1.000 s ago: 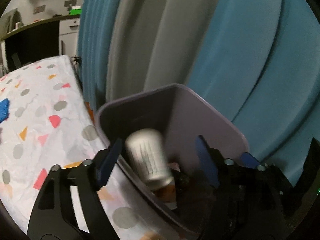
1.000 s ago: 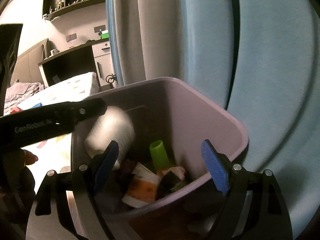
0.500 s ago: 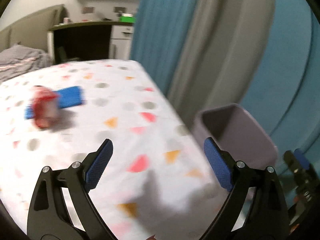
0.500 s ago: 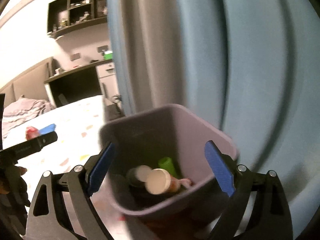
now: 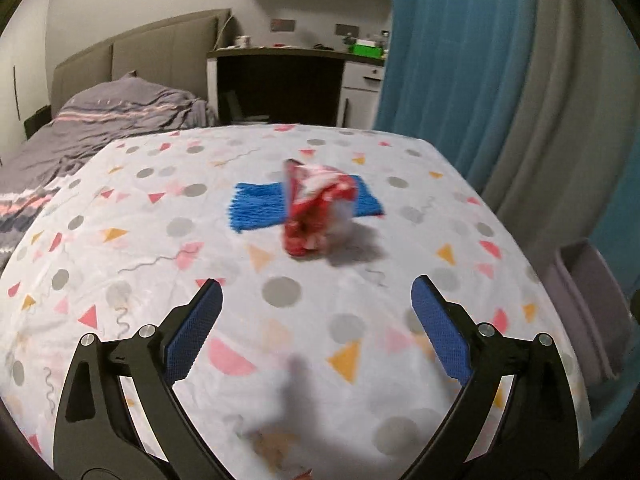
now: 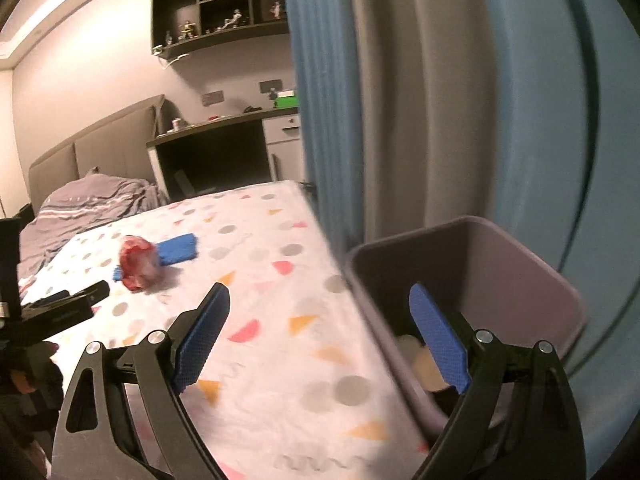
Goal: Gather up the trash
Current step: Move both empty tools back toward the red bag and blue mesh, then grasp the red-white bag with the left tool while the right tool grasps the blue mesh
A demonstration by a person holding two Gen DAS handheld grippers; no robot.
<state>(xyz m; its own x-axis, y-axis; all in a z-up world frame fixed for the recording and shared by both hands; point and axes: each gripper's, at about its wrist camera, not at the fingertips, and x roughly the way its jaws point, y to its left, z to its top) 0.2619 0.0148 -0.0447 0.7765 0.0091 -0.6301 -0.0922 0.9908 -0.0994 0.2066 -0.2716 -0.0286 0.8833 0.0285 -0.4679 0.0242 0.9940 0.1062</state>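
Home bedroom, by my read. I see a bed [image 5: 100, 128] with a padded headboard [image 5: 136, 52] against the far wall and a rumpled grey striped duvet [image 6: 92, 200]. Beside it, a built-in desk [image 5: 280, 56] with a white drawer unit [image 6: 282, 128] and small clutter on top, wall sockets [image 5: 282, 25] above. Dark wall shelves [image 6: 224, 4] hold what look like small figurines. Floor-length blue and grey curtains [image 5: 480, 80] run along one side. In front of me, a surface under a confetti-print sheet [image 5: 160, 240], and a small plastic bin [image 6: 500, 264] at its edge by the curtains.
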